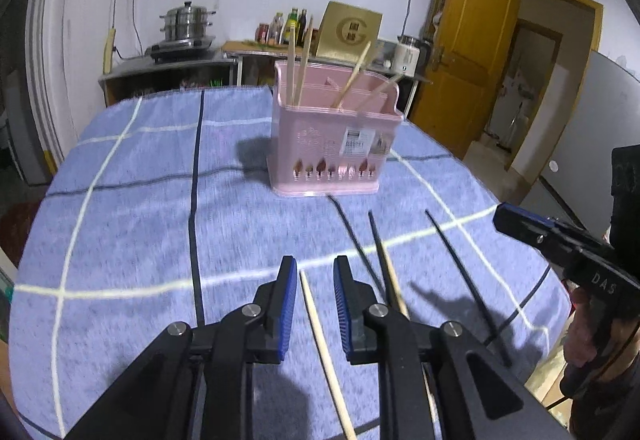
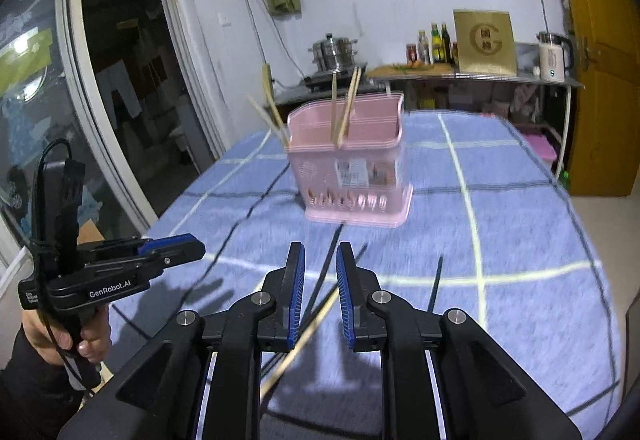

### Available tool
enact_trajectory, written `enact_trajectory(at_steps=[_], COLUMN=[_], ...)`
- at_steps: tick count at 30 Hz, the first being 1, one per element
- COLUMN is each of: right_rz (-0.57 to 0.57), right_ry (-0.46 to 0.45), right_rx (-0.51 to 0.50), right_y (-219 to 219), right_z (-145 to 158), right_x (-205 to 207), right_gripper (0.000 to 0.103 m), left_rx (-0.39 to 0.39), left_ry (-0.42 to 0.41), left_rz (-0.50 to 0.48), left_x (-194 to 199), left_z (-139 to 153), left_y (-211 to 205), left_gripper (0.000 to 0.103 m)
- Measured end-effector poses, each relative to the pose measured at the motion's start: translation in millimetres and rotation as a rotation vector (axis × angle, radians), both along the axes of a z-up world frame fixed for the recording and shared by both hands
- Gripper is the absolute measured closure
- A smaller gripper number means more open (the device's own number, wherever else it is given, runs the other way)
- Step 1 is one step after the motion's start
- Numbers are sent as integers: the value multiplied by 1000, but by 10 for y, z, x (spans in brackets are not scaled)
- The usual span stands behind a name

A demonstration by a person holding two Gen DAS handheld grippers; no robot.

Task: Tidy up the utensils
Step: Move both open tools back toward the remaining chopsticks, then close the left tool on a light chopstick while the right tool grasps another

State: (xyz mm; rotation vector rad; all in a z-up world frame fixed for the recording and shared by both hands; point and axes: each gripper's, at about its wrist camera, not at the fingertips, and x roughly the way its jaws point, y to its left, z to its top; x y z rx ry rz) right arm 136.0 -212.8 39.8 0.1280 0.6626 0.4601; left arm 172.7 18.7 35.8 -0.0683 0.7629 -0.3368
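A pink slotted utensil holder [image 1: 336, 136] [image 2: 352, 168] stands on the blue checked cloth with several wooden chopsticks upright in it. Loose chopsticks lie on the cloth in front of it. In the left wrist view a pale wooden chopstick [image 1: 324, 348] lies in line with the narrow gap of my left gripper [image 1: 316, 280], whose pads do not touch it. Black chopsticks [image 1: 460, 272] lie to its right. My right gripper [image 2: 320, 268] hovers, slightly open, over a wooden chopstick [image 2: 308, 332] and a black chopstick [image 2: 326, 272], gripping neither.
The blue cloth [image 1: 140, 220] covers the whole table, which drops off at left and right. Each gripper shows in the other's view, held by a hand: right gripper [image 1: 560, 244], left gripper [image 2: 168, 252]. Behind stand a counter with pots [image 1: 186, 24], bottles and a kettle [image 2: 554, 56].
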Motion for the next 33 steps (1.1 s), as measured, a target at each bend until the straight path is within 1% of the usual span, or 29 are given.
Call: enact_trajectory(at_steps=[3,6,8,14,20,26,29,33], right_rz=[9,24,28,15,-10,-6,-18,-21], right_ry=[49,109,146,214,215,216,223,231], right_rx=[-20,-46,-68,-144,-201,-255,-271,-262], right_y=[105,217,291,419,486,539,521,426], right_z=[-184,-404,-537,-759,-776,-762,-748,-756], right_x=[4,14,34,81,77,85,188,351], right_gripper=[85,80,80,79,79,79,79,79], left_rx=[-3,-10,-10,-19,-33,-39,-45,-50], left_ry=[23,33,35,53,71,93,110,152], left_rz=[5,9,14,25,28,20,16,12], left_x=[-17,-34,-47,-36,-12,46,112,232], left_z=[-98,-139,-162,-226,-288,-336,-370,-455], left_y=[13,47,70,127,138,98,54,-19], left_gripper=[85,85,85,85,85,85,85,85])
